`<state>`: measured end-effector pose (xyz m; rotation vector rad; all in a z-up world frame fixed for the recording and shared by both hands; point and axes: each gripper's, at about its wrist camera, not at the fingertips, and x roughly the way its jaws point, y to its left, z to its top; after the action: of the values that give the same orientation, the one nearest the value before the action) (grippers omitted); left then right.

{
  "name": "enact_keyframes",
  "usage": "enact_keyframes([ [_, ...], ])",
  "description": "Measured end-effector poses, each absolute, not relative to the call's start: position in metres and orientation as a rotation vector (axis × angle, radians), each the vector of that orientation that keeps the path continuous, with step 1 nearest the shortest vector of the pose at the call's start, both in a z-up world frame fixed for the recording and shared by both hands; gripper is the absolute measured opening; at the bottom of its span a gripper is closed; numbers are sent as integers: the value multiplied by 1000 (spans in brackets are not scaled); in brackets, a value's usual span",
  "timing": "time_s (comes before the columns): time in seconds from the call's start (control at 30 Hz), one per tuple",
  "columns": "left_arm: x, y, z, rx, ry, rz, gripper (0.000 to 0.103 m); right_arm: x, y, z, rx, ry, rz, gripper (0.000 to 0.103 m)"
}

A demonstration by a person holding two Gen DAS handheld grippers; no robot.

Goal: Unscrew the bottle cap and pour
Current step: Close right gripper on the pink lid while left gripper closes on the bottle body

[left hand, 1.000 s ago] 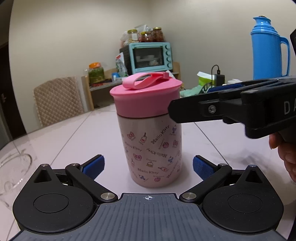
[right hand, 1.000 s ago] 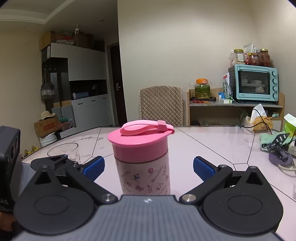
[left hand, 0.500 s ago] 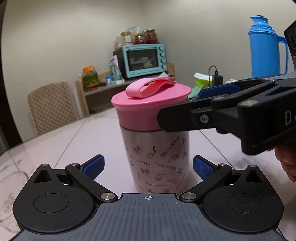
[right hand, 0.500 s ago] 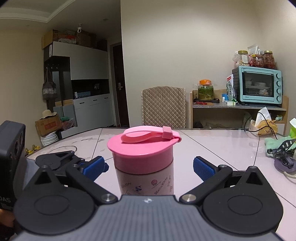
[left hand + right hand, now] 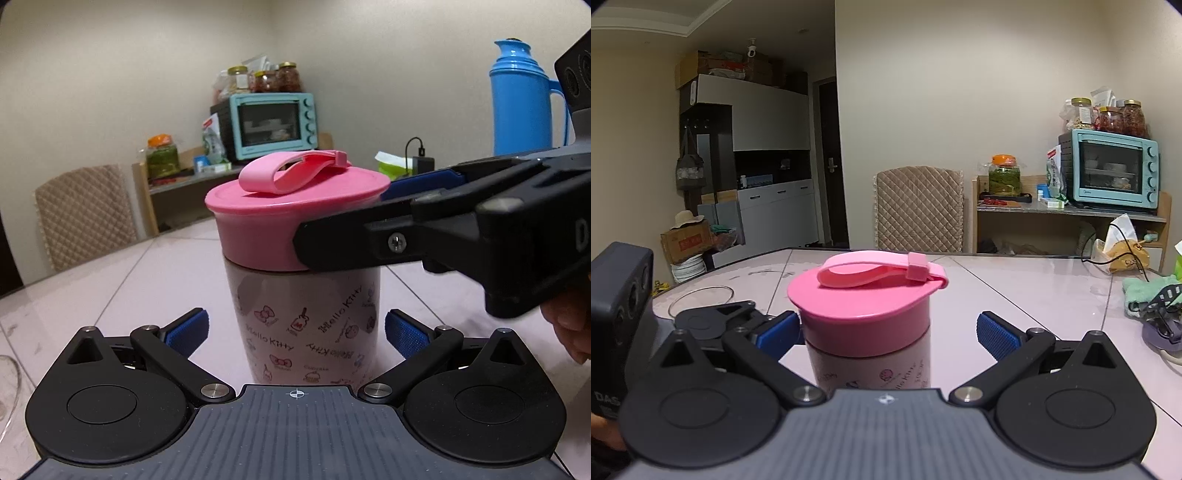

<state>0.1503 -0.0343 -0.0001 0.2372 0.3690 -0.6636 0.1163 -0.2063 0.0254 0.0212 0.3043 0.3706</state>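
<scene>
Your bottle, the pale one printed with Hello Kitty figures, stands upright on the pink tiled tabletop, with its pink cap seated on top and the cap's strap loop lying across it.

Your left gripper is low at the bottle's body, spread wide: the blue pads sit one on each side of the body with clear space between pad and wall, so it grips nothing.

Your right gripper is higher, level with the cap. It too is released, with the cap sitting between its blue pads and a gap visible on the right side; on the left side the pad stands just beside the cap, and you cannot tell from this view whether it touches. In the left wrist view the right gripper comes in from the right, one black finger crossing in front of the cap's lower edge and the other reaching behind it.

A clear glass sits on the tabletop to the left, apart from the bottle. A blue thermos stands further back on the right, and a teal toaster oven rests on a shelf by the wall.
</scene>
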Motion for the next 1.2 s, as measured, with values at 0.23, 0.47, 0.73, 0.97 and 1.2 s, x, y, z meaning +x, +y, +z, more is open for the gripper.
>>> enact_keyframes([
  [0.23,156,-36,0,240,352,-692,103,123,-197,25,25,308,354,103],
  [0.47,162,-36,0,250,331,-736,103,125,-186,28,-5,300,346,103],
  [0.73,168,-34,-2,222,313,-770,103,129,-182,29,-18,300,325,103],
  [0.97,170,-37,-3,214,313,-793,99,129,-179,30,-33,306,324,103],
  [1.2,168,-38,-5,213,308,-795,95,131,-180,30,-21,307,322,103],
])
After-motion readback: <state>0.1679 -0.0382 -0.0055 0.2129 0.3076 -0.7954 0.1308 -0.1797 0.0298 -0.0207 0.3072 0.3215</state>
